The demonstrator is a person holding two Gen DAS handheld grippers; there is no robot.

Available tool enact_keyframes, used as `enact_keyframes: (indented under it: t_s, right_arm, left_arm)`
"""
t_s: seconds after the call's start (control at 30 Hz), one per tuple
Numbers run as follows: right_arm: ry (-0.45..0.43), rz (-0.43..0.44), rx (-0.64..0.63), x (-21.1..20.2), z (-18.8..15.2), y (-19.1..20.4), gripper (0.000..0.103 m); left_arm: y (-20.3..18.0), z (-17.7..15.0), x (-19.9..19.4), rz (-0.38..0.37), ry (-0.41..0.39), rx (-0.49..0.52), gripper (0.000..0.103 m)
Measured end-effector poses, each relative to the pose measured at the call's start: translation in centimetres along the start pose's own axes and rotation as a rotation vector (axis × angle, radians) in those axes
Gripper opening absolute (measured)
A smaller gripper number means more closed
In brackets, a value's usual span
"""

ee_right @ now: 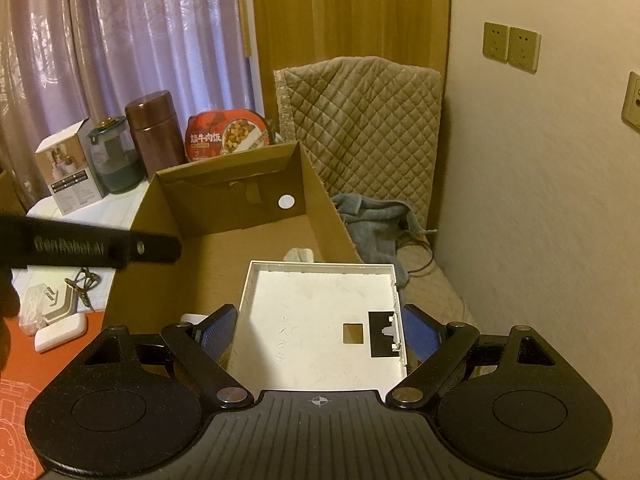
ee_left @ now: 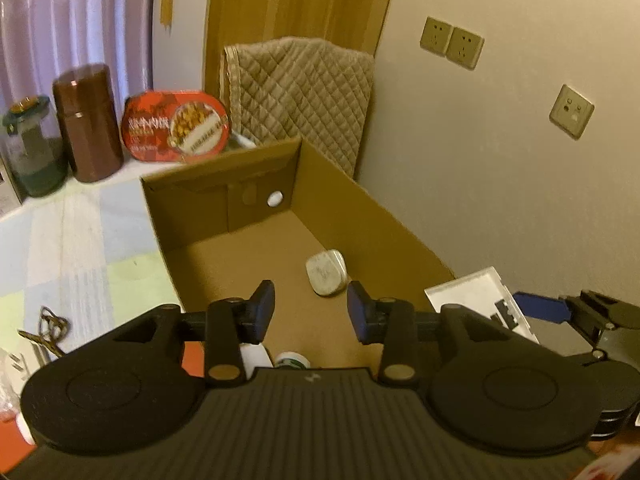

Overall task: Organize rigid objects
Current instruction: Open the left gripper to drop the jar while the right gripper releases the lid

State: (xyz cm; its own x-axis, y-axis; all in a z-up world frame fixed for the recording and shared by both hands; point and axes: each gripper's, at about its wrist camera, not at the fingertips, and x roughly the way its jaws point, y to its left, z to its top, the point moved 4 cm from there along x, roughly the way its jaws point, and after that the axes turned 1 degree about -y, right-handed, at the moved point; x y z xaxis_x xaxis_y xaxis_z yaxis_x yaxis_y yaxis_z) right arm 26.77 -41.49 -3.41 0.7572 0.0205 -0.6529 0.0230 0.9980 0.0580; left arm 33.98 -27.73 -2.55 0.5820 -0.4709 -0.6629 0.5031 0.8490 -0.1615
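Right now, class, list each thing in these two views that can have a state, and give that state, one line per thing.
Cardboard box: open-topped, upright.
White charger: lying loose on the box floor.
White plastic tray: held over the box, open face up.
Left hand-held gripper: jaws apart, nothing between them.
Right hand-held gripper: clamped on the tray's two sides.
Brown canister: upright, lid on.
Glass jar: upright, lid on.

Purple curtain (ee_right: pixel 120 40), quilted cover (ee_right: pixel 360 128), wall sockets (ee_right: pixel 512 46), grey cloth (ee_right: pixel 372 216)
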Motion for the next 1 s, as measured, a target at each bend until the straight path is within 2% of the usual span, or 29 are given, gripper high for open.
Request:
enact_keyframes:
  t_s: [0.43,0.83,0.93,1.0]
  right_arm:
    - [-0.003,0.02,-0.009,-0.2,0.2,1.2,0.085]
    - [-0.002,0.024,-0.004,0.2,0.1,1.8,0.085]
    - [-0.006,0.046,0.016,0.4,0.1,1.6,0.085]
    - [-0.005,0.051,0.034,0.4,0.1,1.4,0.086]
  left_arm:
    - [2.5,-1.0,-4.3,0.079,-0.046,-0.031,0.034]
    - [4.1,-2.9,-5.7,0.107,-0.049,-0.065,0.034]
    - [4.6,-3.3,-6.1,0.11,-0.05,-0.077,0.041]
    - [5.1,-3.7,-6.7,0.121,-0.055,-0.083,0.053]
